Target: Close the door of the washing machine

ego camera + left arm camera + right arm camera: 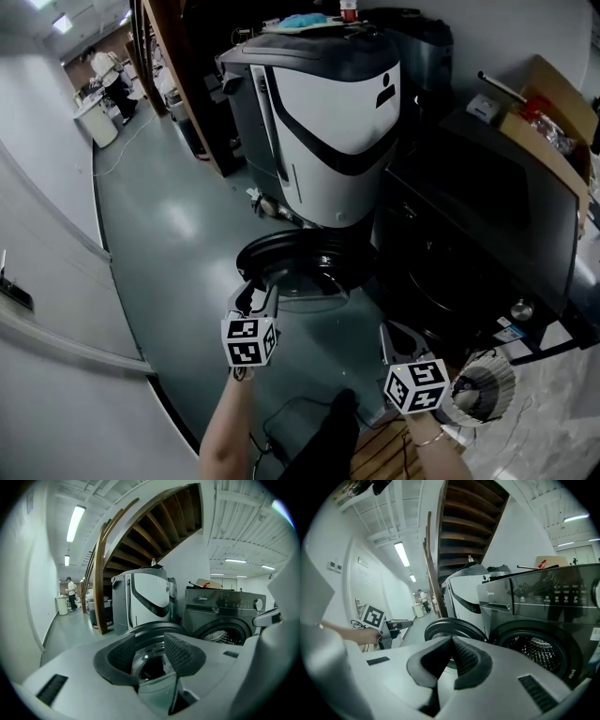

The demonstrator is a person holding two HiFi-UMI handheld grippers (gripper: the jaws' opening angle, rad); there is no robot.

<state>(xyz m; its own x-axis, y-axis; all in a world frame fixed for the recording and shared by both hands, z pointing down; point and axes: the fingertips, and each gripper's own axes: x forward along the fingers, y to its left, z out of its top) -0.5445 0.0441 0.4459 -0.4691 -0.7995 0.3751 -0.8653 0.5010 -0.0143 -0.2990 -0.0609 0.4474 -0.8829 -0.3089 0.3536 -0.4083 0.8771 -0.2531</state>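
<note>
The dark washing machine (487, 216) stands at the right of the head view. Its round door (300, 267) hangs open, swung out over the floor. My left gripper (255, 295) is at the door's near left edge; in the left gripper view its jaws (149, 643) stand open, and the door's rim (154, 629) shows through the gap, beyond the pads. My right gripper (394, 337) hovers by the machine's front, right of the door. Its jaws (451, 643) are shut on nothing. The drum opening (534, 651) shows to their right, the door (457, 626) behind them.
A large white-and-grey machine (328, 112) stands just behind the open door. A cardboard box (548, 122) lies on top of the washer. A white ribbed object (483, 389) sits by my right hand. A person (112, 75) stands far down the corridor; a white wall (47, 281) runs along the left.
</note>
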